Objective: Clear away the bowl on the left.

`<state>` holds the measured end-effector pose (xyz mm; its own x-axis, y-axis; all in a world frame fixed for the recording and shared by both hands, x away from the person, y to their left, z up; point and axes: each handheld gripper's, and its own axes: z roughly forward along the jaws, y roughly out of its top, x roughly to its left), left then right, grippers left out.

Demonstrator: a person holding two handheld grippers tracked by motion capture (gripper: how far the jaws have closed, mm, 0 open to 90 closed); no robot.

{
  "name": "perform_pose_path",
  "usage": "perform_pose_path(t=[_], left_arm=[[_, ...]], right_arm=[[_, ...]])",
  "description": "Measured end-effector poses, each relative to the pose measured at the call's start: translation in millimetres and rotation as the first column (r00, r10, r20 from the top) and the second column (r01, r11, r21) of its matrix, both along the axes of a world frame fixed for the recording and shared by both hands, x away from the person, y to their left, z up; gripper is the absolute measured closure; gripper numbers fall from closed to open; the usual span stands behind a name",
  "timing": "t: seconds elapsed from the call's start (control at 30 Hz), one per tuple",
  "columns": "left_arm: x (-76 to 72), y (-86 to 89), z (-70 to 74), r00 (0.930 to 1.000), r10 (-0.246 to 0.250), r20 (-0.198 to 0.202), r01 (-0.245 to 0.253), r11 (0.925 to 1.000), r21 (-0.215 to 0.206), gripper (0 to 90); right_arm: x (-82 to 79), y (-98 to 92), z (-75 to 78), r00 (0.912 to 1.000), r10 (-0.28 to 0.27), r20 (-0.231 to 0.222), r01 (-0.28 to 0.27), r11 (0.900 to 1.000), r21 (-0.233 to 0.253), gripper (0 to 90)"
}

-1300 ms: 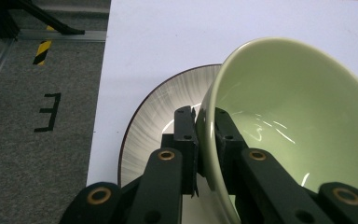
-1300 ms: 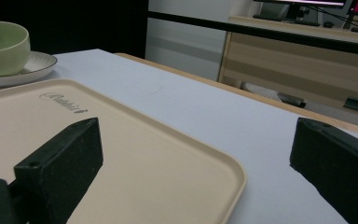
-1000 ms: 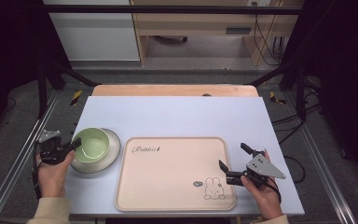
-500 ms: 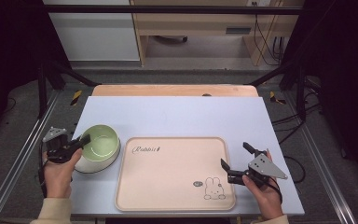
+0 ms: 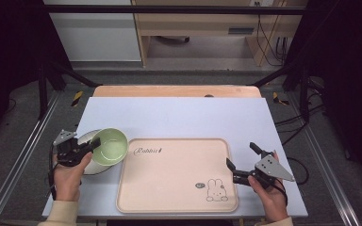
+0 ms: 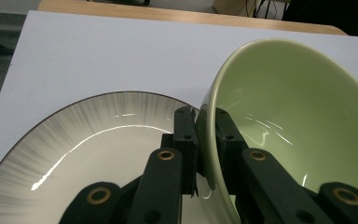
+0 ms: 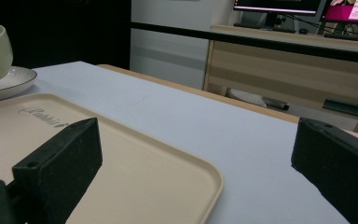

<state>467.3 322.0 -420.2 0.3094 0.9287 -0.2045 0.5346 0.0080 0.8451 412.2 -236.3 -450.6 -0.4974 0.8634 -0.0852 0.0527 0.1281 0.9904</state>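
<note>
Glossy pale-green ceramic bowl (image 5: 109,146), empty, tilted, lifted over the streaked grey plate (image 5: 86,141), just left of the cream rounded tray (image 5: 176,176). Left gripper (image 6: 204,140) clamps the bowl's rim. Right gripper (image 5: 245,160) gapes wide at the tray's right edge, holding nothing.

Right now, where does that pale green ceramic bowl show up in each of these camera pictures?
High view: pale green ceramic bowl at left, tilted over the grey streaked plate, its rim pinched by the left claw.
Left gripper view: right half, rim between the jaws.
Right gripper view: far upper left corner, above the plate.
Shared landmark: that plate, beside or under the bowl every time.
</note>
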Motion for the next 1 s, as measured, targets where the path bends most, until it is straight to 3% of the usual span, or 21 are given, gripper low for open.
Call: perform_pose_path(t=[0.27, 0.6, 0.9, 1.0], left_arm=[[1.3, -2.1, -1.6, 0.9999, -0.016, 0.001, 0.016, 0.9996, -0.021, 82.7], [1.1, -17.8, -1.9, 0.9984, -0.053, 0.018, 0.053, 0.9986, -0.006, 82.6], [0.1, -40.6, -3.0, 0.9930, -0.116, 0.021, 0.117, 0.9931, -0.009, 82.6], [0.1, -48.2, -3.8, 0.9881, -0.150, 0.034, 0.150, 0.9885, -0.016, 82.6]], right_arm=[[2.2, -0.1, -0.7, 0.9997, -0.023, 0.005, 0.023, 1.000, -0.010, 2.2], [2.5, -1.8, -0.5, 0.9996, -0.029, 0.007, 0.029, 1.000, -0.009, 2.4], [1.3, -2.3, 0.1, 0.9995, -0.031, 0.007, 0.031, 1.000, -0.005, 2.6], [1.8, -1.9, -0.2, 0.9996, -0.029, 0.006, 0.029, 1.000, -0.006, 2.6]])
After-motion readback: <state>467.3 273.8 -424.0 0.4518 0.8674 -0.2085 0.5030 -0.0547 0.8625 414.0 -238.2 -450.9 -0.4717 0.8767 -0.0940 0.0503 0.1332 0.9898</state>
